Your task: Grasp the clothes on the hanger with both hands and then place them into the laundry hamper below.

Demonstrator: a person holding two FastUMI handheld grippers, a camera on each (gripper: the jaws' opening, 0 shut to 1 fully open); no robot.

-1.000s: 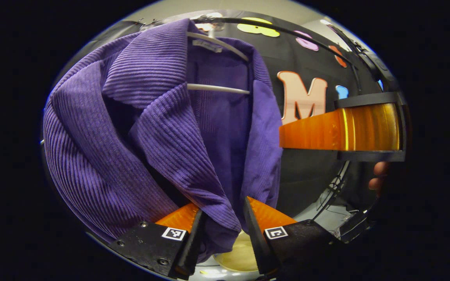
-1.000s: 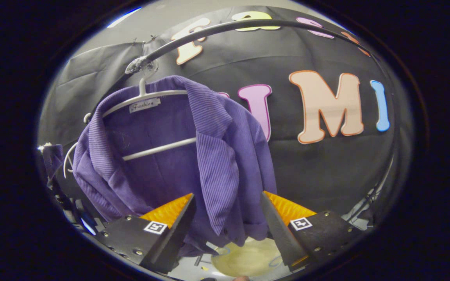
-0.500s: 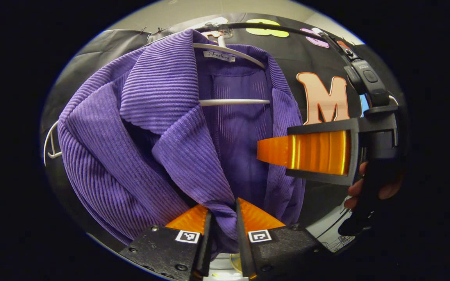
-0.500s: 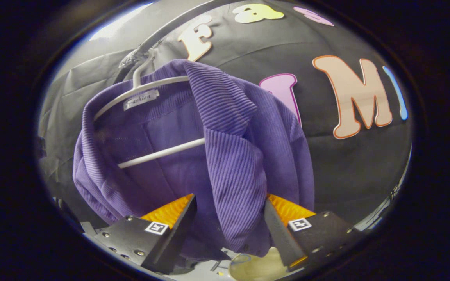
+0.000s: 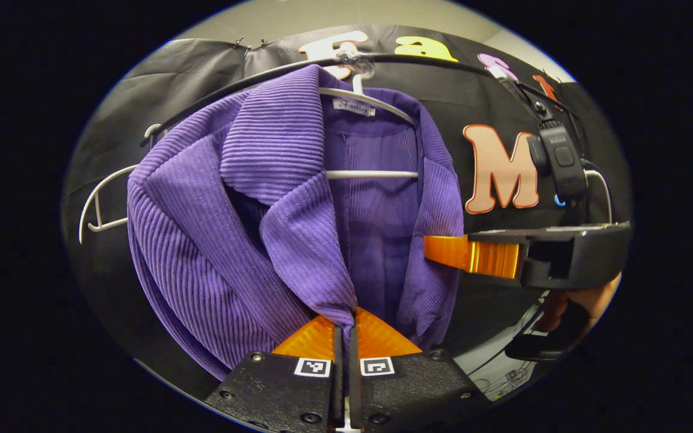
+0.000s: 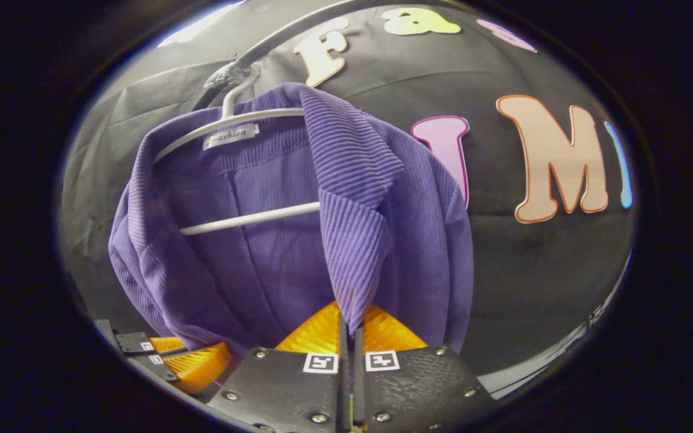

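My right gripper [image 6: 349,328] is clamped on the purple jacket [image 6: 274,264], both fingers pressed together on the lower tip of its ribbed lapel, with the fabric pinched between them. The jacket hangs open on a white hanger [image 6: 244,219], whose crossbar runs across the inside of the garment and whose hook sits over a dark rail [image 6: 280,39] above. A small label is sewn at the inside of the collar. Down at the lower left, just beside the jacket's other front edge, I see my left gripper [image 6: 187,361], its fingers lying close together, low against the cloth.
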